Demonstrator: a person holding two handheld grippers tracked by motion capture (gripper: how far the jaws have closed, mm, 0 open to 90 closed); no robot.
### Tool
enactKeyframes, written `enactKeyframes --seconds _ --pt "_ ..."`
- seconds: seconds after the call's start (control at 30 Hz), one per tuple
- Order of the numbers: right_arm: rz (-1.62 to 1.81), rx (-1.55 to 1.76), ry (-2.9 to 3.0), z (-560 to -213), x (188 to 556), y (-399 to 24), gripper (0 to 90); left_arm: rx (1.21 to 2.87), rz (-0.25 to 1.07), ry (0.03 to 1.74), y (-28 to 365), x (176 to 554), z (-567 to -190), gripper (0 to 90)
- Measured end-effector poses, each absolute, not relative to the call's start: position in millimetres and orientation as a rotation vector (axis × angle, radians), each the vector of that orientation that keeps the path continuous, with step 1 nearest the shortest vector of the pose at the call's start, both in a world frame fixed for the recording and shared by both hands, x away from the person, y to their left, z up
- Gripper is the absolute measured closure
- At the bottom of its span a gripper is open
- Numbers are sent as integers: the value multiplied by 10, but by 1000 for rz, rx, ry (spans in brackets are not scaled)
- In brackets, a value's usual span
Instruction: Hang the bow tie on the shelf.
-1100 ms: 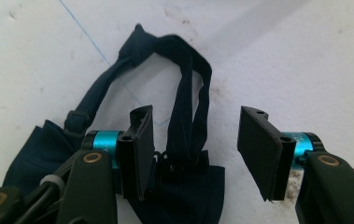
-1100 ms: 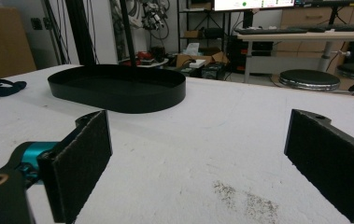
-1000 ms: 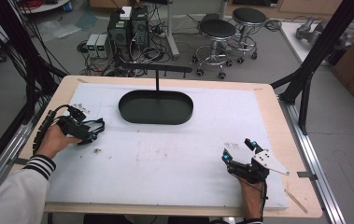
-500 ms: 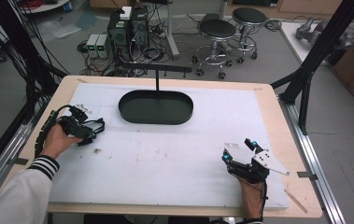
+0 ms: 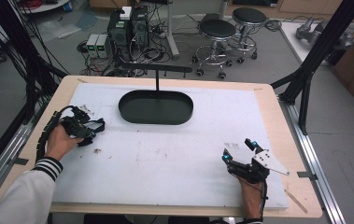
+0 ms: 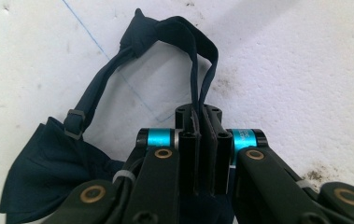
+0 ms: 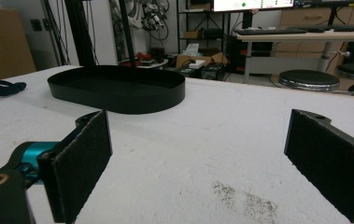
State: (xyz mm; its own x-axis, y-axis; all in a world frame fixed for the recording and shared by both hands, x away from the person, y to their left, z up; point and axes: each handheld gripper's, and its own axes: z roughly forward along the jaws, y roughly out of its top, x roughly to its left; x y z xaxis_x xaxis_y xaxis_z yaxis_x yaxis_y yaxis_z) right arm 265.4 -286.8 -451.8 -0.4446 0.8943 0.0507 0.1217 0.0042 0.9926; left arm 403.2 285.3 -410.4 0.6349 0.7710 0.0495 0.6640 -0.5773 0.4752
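A dark navy bow tie (image 6: 44, 186) lies at the left of the white table, its thin strap (image 6: 165, 32) looping up over the surface. My left gripper (image 6: 201, 119) has just been closing and is now shut on that strap, which runs down between the two pads. From above, the left gripper (image 5: 83, 133) rests on the bow tie (image 5: 97, 125) under the person's left hand. My right gripper (image 5: 239, 149) sits near the table's front right, open with nothing between its pads (image 7: 83, 158). A black oval tray (image 5: 156, 122) stands empty at the back centre.
A black post with a crossbar (image 5: 157, 79) rises just behind the tray (image 7: 118, 100). Dark smudges (image 7: 244, 198) mark the white sheet in front of the right gripper (image 7: 202, 154). Wooden table edges frame the sheet, and stools (image 5: 216, 30) stand beyond the table.
The left gripper's jaws have drawn together on the bow tie's strap. Neither hand has shifted its place.
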Motion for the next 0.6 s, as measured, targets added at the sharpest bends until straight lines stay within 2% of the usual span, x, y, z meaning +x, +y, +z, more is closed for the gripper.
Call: enactKeyframes --seconds 0.6 --pt "1500 1054 1629 -4518 2653 -2863 66 2215 501 1051 2837 3905 -3869 882"
